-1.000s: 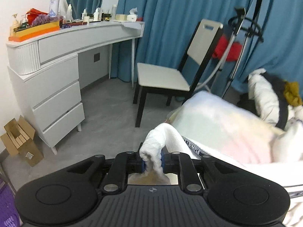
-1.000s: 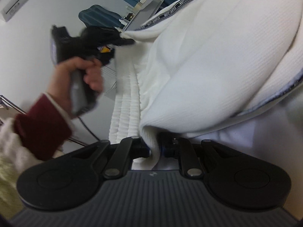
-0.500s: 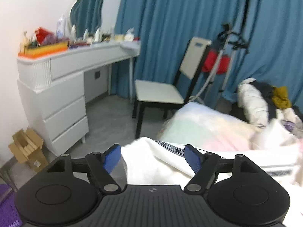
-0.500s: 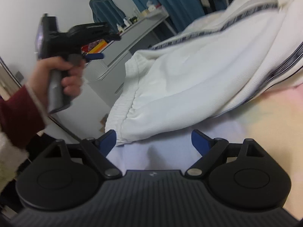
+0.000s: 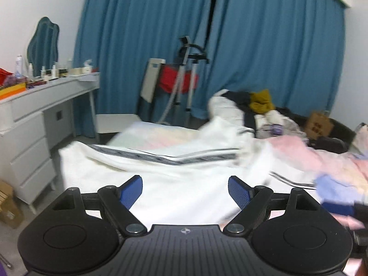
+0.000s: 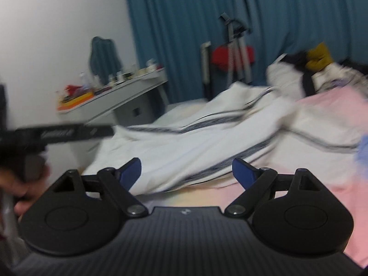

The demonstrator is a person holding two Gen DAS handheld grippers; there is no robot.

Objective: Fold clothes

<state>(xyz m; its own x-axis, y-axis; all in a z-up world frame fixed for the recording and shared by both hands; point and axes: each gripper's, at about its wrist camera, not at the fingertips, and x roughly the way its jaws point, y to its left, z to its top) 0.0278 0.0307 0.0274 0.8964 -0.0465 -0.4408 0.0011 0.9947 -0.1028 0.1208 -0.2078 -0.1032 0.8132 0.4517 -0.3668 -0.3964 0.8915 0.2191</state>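
Both tongs, left [image 5: 184, 192] and right [image 6: 186, 172], now stand apart and empty, having let go of the white trousers [image 5: 161, 174], which lie spread on the bed [image 5: 322, 158], ready for folding.

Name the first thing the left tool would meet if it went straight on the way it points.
Probably the white striped garment spread on the bed; it lies just ahead of the open left tool. Blur leaves depth unsure.
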